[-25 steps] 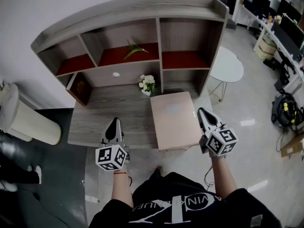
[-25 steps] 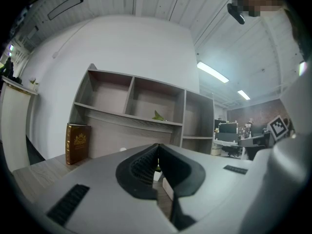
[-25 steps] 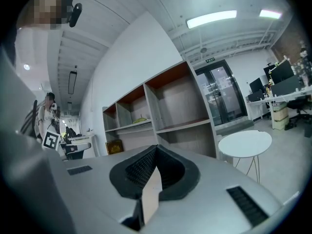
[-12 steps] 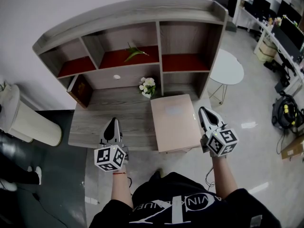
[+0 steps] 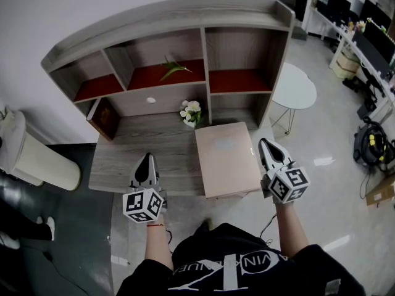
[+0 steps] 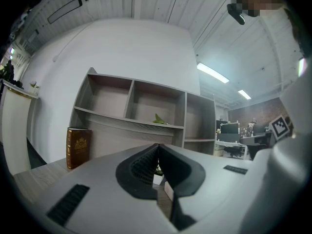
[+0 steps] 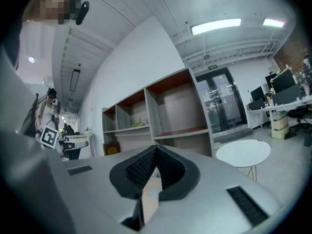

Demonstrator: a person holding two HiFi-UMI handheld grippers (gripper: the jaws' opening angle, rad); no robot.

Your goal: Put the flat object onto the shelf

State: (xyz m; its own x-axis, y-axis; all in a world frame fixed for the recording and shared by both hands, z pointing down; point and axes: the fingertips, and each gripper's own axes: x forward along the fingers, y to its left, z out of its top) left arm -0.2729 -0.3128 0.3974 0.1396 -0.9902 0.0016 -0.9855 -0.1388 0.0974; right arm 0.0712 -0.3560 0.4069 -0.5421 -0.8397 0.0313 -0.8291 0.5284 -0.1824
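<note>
The flat object is a pale pink, square slab [image 5: 225, 158] lying on the right end of the grey wooden desk [image 5: 136, 159], with its near edge past the desk front. Behind it stands the shelf unit [image 5: 166, 73] with red-lined compartments. My left gripper [image 5: 147, 160] hovers over the desk's front edge, left of the slab, shut and holding nothing. My right gripper [image 5: 265, 145] is just off the slab's right edge, shut and holding nothing. In the right gripper view a strip of the slab [image 7: 152, 191] shows below the closed jaws.
A brown book [image 5: 103, 115] leans in the lower left compartment. White flowers [image 5: 191, 110] stand at the back of the desk, and a green leaf [image 5: 174, 67] lies on the middle shelf. A round white side table [image 5: 295, 88] stands to the right and a white bin [image 5: 37, 159] to the left.
</note>
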